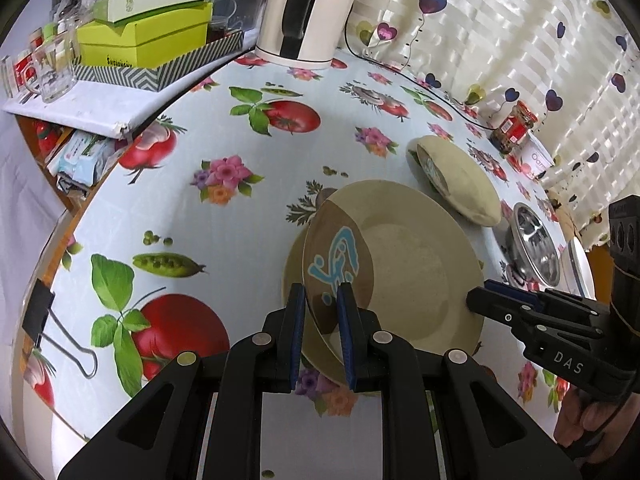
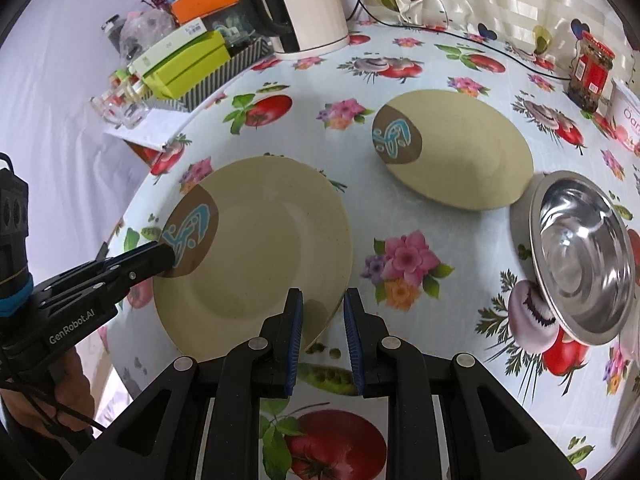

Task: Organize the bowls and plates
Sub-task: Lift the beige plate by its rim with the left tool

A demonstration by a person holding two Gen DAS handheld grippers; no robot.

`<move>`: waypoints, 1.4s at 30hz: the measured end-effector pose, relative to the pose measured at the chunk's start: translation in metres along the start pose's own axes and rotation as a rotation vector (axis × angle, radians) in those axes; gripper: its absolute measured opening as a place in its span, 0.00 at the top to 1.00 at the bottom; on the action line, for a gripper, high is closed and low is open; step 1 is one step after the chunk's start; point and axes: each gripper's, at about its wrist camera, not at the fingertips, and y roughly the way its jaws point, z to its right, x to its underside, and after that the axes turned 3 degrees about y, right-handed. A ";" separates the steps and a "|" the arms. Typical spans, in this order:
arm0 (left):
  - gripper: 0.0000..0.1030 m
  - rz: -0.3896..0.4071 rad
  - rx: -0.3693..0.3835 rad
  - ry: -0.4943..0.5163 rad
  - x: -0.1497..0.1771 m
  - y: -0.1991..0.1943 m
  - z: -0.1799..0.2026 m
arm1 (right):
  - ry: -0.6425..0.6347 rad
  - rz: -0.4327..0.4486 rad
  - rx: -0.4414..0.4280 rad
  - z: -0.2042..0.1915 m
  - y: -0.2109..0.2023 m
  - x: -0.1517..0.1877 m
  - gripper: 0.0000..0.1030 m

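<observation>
A beige plate [image 1: 412, 272] [image 2: 260, 240] with a brown patch and a blue logo hangs tilted just above the flowered tablecloth, held from both sides. My left gripper [image 1: 320, 292] [image 2: 166, 256] is shut on its rim at the brown patch. My right gripper [image 2: 322, 294] [image 1: 474, 300] is shut on the opposite rim. A second beige plate [image 2: 460, 156] [image 1: 460, 184] with the same logo rests on the table farther back. Beside that plate, on the right, sits a steel bowl [image 2: 580, 256] [image 1: 536, 248].
A white kettle [image 2: 308, 4] [image 1: 308, 12] stands at the back, its cable running along the curtain. A striped tray [image 1: 152, 72] of green boxes sits on a shelf at the back left. A red-labelled jar [image 2: 592, 72] is at the back right. A binder clip [image 1: 40, 312] holds the cloth's left edge.
</observation>
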 end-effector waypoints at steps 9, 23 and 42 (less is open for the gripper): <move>0.83 -0.011 -0.022 -0.004 0.007 0.002 -0.004 | -0.023 -0.025 0.004 -0.005 0.007 0.002 0.80; 0.83 -0.005 -0.029 -0.005 0.010 0.001 -0.009 | -0.043 -0.002 0.013 -0.006 0.003 0.005 0.79; 0.83 0.017 -0.041 0.016 0.005 -0.014 -0.003 | -0.048 0.007 0.012 -0.005 -0.005 0.005 0.79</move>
